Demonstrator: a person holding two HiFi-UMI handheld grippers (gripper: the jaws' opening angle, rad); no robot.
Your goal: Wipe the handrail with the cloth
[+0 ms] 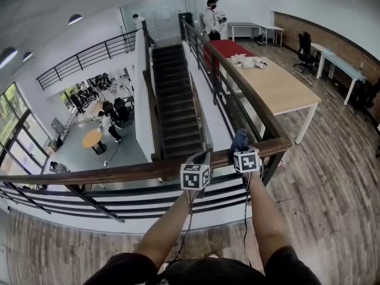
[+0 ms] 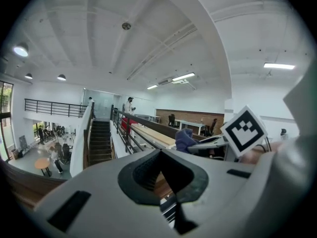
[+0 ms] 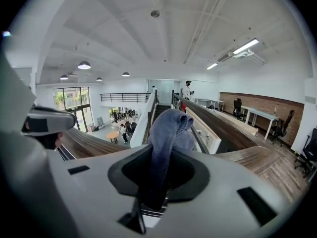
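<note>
Blue fabric cloth (image 3: 167,133) is clamped in the right gripper's (image 1: 242,152) jaws at the corner of the brown wooden handrail (image 1: 119,172). The left gripper (image 1: 200,159), jaws closed on nothing, is just beside it.

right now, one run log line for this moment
right gripper: jaws shut on cloth | left gripper: jaws shut, empty | cloth: at corner of handrail

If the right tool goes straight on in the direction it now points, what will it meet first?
The right tool is shut on the blue cloth, and the cloth sticks out in front. Straight on lies the wooden handrail that runs away from the corner. The cloth would probably touch its top first, but depth is unclear.
</note>
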